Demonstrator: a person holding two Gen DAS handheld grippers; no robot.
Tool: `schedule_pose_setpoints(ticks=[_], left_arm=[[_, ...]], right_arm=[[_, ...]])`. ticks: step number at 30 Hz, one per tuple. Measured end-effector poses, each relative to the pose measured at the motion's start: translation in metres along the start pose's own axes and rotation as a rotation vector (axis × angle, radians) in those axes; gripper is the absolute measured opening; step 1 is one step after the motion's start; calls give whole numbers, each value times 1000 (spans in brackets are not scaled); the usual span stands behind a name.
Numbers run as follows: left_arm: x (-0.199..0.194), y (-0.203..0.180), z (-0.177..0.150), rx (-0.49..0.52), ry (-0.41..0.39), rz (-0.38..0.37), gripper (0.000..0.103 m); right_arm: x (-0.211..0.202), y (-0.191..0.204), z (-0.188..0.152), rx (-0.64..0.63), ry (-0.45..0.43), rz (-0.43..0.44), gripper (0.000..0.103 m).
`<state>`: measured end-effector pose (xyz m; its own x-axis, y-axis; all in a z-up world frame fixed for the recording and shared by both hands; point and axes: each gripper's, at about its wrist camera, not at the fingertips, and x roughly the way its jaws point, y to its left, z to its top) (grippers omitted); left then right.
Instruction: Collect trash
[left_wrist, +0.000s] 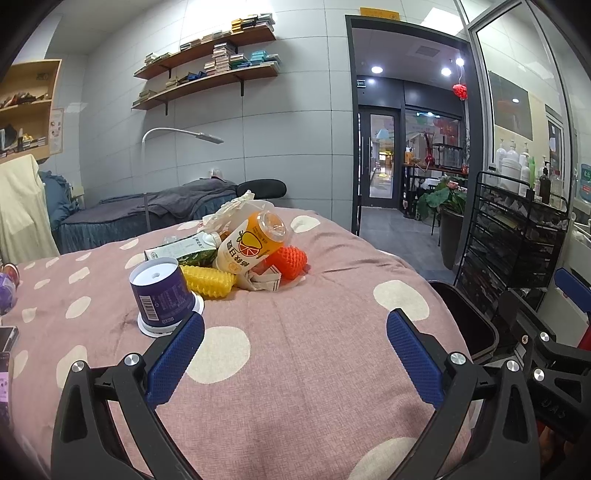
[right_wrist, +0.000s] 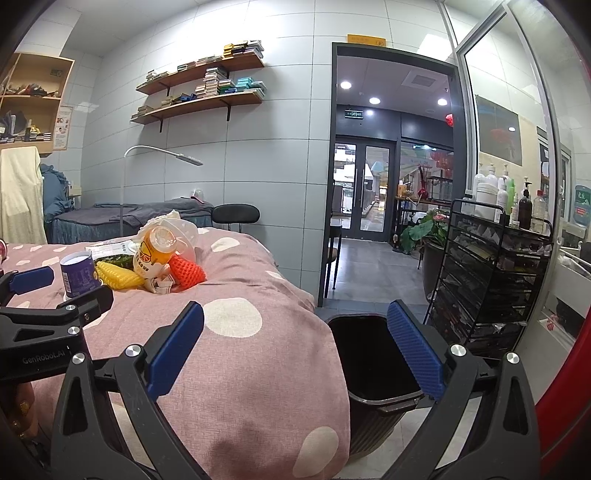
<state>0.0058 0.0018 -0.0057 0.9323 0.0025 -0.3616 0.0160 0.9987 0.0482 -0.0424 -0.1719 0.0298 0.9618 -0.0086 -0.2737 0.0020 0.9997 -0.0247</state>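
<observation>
Trash sits heaped on a pink bed cover (left_wrist: 295, 332) with pale dots: an orange juice bottle (left_wrist: 251, 243) lying on its side, an orange foam net (left_wrist: 290, 261) and a yellow foam net (left_wrist: 208, 281) either side of it, crumpled paper (left_wrist: 264, 282) underneath, a carton (left_wrist: 177, 249) behind. A purple cup (left_wrist: 162, 295) stands upside down just in front of the heap. The left gripper (left_wrist: 295, 352) hovers over the cover, jaws wide apart, empty, one blue pad beside the cup. Only the right wrist view shows the black bin (right_wrist: 369, 354) fully, on the floor against the bed's edge. The right gripper (right_wrist: 295, 343) hangs above it, also spread wide and empty.
</observation>
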Motion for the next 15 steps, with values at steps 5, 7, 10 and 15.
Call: schedule_pose_setpoints(ticks=[5,7,10,15], left_arm=[[-3,1,1,-18,16,-2,97],[-3,1,1,-20,14,-1,97],[-4,1,1,-20,2,-2,97],[-4,2,1,-30,-12,-5,97]], right_arm=[[0,0,0,-1,0,0,98],[0,0,0,0,1,1,98],[0,0,0,-1,-1,0,98],[1,0,0,-3,0,2,98]])
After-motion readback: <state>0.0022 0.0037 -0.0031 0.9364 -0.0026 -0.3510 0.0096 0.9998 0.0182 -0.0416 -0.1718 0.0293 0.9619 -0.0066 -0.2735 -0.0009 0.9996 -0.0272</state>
